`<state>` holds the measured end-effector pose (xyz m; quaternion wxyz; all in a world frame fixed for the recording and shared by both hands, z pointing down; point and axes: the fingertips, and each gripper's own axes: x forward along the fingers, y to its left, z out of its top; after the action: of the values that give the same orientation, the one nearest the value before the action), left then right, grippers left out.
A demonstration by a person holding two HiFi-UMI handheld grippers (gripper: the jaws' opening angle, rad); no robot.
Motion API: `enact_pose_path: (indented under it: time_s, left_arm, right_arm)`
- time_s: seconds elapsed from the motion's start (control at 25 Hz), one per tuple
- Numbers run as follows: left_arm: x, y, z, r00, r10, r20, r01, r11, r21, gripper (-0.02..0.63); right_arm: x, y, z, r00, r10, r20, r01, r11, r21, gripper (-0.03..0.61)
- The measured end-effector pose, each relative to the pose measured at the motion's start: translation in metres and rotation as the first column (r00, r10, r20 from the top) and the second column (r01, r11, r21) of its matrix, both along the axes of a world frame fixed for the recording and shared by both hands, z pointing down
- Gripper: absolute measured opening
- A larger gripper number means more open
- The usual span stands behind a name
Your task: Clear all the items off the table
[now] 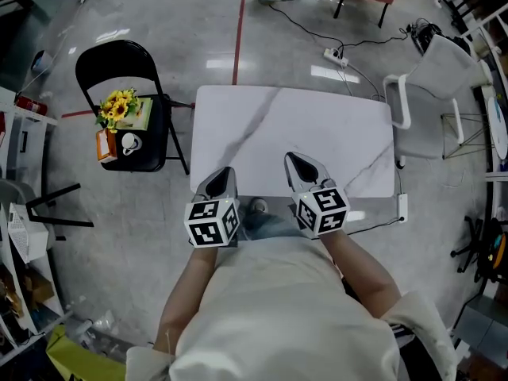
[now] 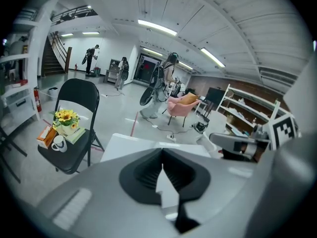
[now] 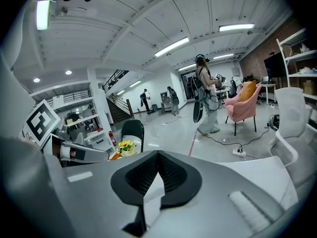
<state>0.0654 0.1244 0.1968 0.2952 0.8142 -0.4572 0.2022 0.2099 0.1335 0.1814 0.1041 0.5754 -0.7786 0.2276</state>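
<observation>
The white marble-patterned table (image 1: 333,125) stands bare, with nothing lying on it. My left gripper (image 1: 225,171) hovers over the table's near edge, jaws shut and empty. My right gripper (image 1: 292,159) hangs beside it over the same edge, also shut with nothing held. A black folding chair (image 1: 133,94) left of the table carries sunflowers (image 1: 116,106), a book, an orange item and a white mug (image 1: 131,143). In the left gripper view, the chair (image 2: 74,113) with the sunflowers (image 2: 66,117) and mug (image 2: 58,143) appears at the left, beyond my shut left gripper (image 2: 162,152). The right gripper view looks past my shut right gripper (image 3: 157,155) at the table (image 3: 247,170).
A white chair (image 1: 432,94) stands at the table's right end. A power strip and cable (image 1: 337,55) lie on the floor behind the table. Shelving stands at the far left (image 1: 20,236). A pink armchair (image 3: 242,100) and several people are in the room beyond.
</observation>
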Motion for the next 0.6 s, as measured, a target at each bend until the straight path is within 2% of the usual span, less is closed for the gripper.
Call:
enact_pose_path:
  time_s: [0.24,0.6]
  left_arm:
    - [0.008,0.003,0.000,0.999,0.030,0.026,-0.030,1.000,-0.007,0.008]
    - [-0.009,0.017,0.002,0.999,0.020,0.026,-0.019,1.000,-0.009,0.008]
  right_arm:
    - [0.005,-0.010,-0.004,1.000,0.015,0.021,-0.015,1.000,0.012,-0.002]
    - [-0.009,-0.004,-0.002,0.999,0.032,0.028,-0.032,0.999,0.012,-0.002]
